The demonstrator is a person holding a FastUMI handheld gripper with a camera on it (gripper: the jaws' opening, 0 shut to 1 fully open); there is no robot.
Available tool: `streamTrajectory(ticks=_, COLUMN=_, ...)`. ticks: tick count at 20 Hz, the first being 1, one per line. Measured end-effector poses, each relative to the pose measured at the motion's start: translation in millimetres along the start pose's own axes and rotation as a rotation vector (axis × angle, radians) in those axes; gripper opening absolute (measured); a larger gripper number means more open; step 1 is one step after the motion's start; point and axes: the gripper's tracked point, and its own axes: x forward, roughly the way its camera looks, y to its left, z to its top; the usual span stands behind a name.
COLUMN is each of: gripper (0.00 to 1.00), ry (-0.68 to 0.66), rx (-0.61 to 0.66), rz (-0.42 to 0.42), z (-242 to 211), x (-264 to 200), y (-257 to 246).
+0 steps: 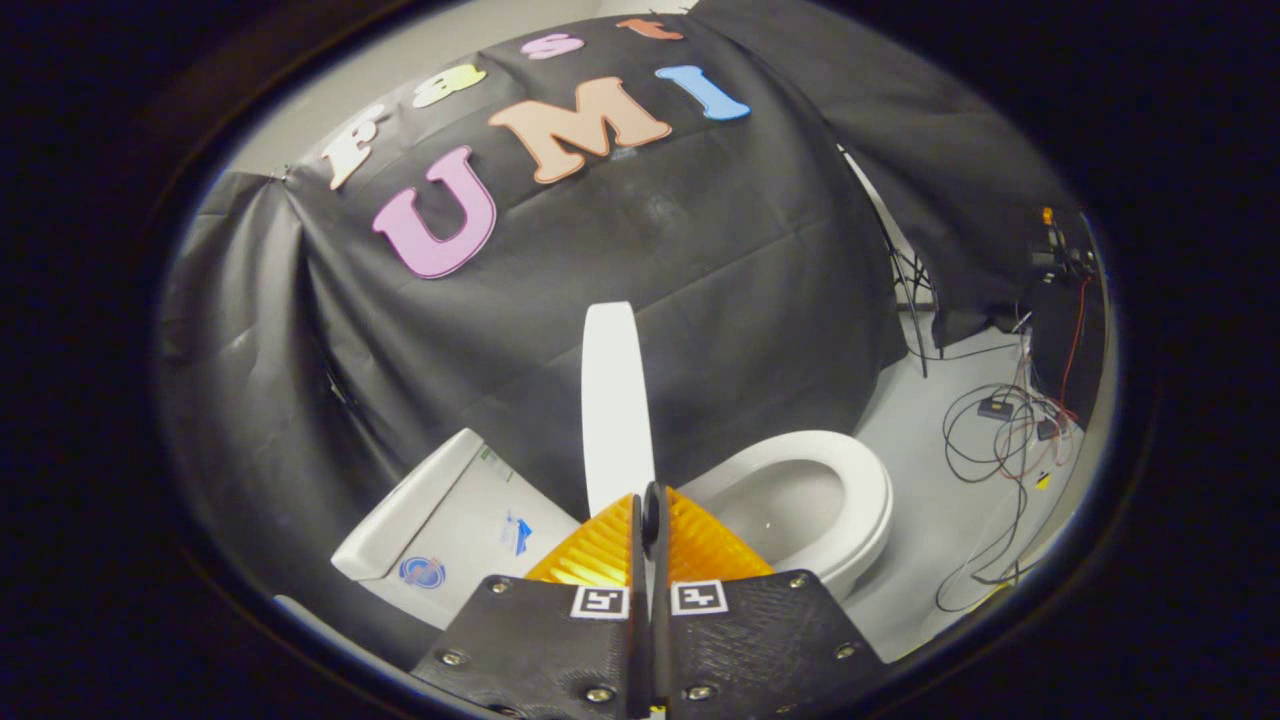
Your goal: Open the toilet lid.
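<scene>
Two fingers of the gripper sit pressed together, apparently pinching the raised toilet lid edge-on (contact hidden). Lid stands upright between tank and bowl; next, tip it back and release.

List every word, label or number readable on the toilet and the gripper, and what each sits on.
Round blue sticker on the cistern: too blurred to read.
Small blue sticker on the cistern: too small to read.
Square markers on the gripper: patterns, no text.
Raised lid, just ahead of the shut fingers: none.
</scene>
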Motion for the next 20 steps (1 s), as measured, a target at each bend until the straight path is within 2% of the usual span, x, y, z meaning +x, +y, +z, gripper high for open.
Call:
streamTrajectory(ticks=13, gripper=0.02, ry=-0.05, rx=-0.061, rz=0.06, z=-5.4, x=-5.5, y=59.5)
streamTrajectory(ticks=20, gripper=0.02, ry=-0.075, rx=-0.125, rz=0.091, z=-22.4, x=-10.9, y=102.6)
